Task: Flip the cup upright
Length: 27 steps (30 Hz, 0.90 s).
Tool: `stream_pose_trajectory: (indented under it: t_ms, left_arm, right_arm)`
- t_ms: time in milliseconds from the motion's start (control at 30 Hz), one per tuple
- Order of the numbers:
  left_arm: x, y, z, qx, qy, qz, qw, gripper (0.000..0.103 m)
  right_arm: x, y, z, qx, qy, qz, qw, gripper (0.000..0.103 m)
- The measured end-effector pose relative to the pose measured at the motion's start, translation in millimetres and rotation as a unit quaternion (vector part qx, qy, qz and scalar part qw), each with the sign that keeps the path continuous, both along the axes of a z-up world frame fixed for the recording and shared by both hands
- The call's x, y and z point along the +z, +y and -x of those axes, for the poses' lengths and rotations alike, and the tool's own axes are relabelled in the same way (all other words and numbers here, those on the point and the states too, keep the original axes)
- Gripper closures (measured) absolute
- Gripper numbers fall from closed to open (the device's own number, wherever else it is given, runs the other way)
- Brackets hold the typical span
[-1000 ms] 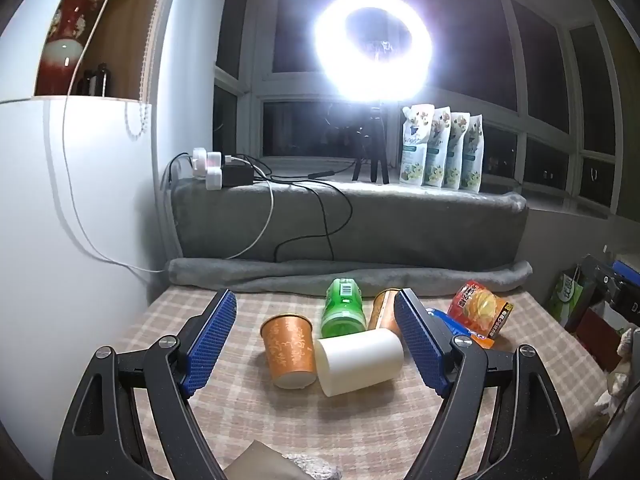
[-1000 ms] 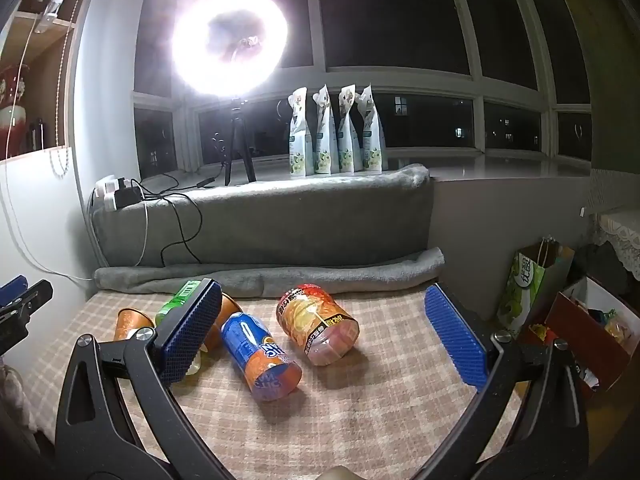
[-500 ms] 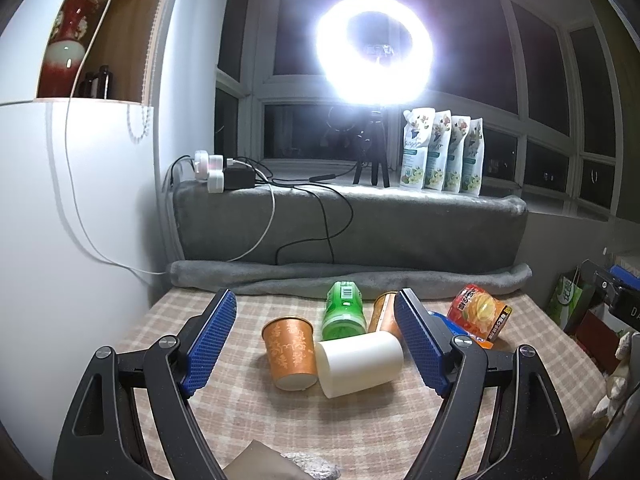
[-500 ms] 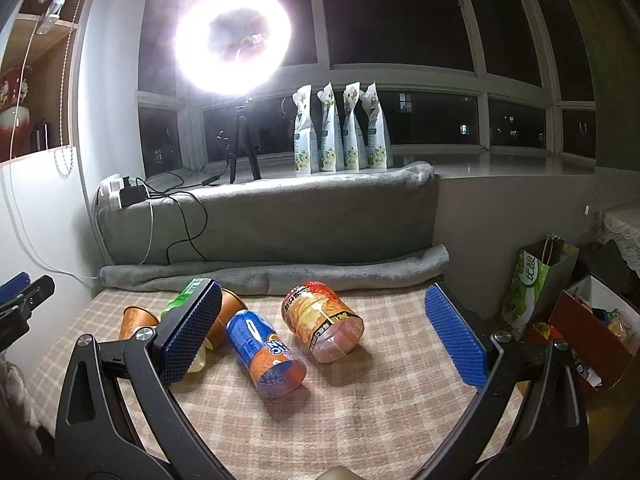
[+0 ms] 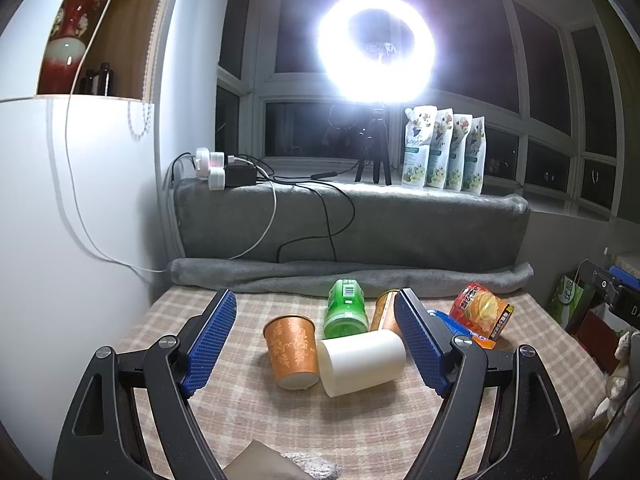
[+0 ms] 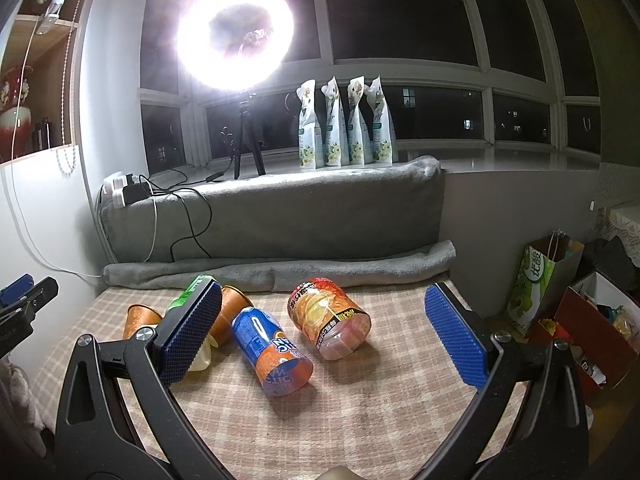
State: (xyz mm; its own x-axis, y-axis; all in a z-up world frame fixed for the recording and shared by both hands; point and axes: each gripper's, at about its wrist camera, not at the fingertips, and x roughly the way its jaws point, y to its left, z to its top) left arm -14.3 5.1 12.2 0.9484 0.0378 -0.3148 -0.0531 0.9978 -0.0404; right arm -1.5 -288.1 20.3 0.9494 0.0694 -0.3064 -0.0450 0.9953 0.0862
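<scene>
Several cups lie on their sides on the checked tablecloth (image 5: 248, 412). In the left wrist view an orange patterned cup (image 5: 293, 350), a white cup (image 5: 362, 361), a green cup (image 5: 346, 310) and a second orange cup (image 5: 385, 312) lie together ahead of my open, empty left gripper (image 5: 315, 340). In the right wrist view a blue and orange cup (image 6: 270, 350) and a red and orange snack cup (image 6: 329, 317) lie between the fingers of my open, empty right gripper (image 6: 332, 336). Both grippers hover above the cloth, apart from the cups.
A rolled grey blanket (image 5: 352, 276) and a grey padded ledge (image 6: 280, 216) bound the far side. A ring light on a tripod (image 5: 376, 48), several pouches (image 5: 444, 152) and a power strip with cables (image 5: 224, 170) stand on the sill. A white cabinet (image 5: 60, 220) stands left; bags (image 6: 540, 284) stand right.
Both views have shifted slightly, with the cups a little lower and to the right in the frames. No cup has moved and both grippers stay open.
</scene>
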Motion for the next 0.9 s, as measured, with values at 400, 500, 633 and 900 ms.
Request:
stream_pose_trajectory:
  t_ms: [400,500,633,900]
  left_arm:
    - [-1.1,0.4,0.1,0.000,0.000,0.000,1.0000,0.022]
    - [-1.0,0.5,0.0,0.001,0.001,0.001,1.0000,0.022]
    - [-1.0,0.6,-0.3,0.001,0.001,0.000,1.0000,0.022]
    - [-2.0,1.0,0.1,0.001,0.002,0.001,1.0000,0.022]
  right_arm:
    - [-2.1,-0.1,-0.1,0.001,0.002,-0.001,1.000,0.000]
    - [-3.2,0.6,0.2,0.001,0.003,-0.002,1.000,0.000]
    - [-7.7,2.2,-0.7,0.002,0.004,-0.003,1.000,0.000]
    - [-10.5,4.3,-3.5,0.005,0.010,-0.004,1.000,0.000]
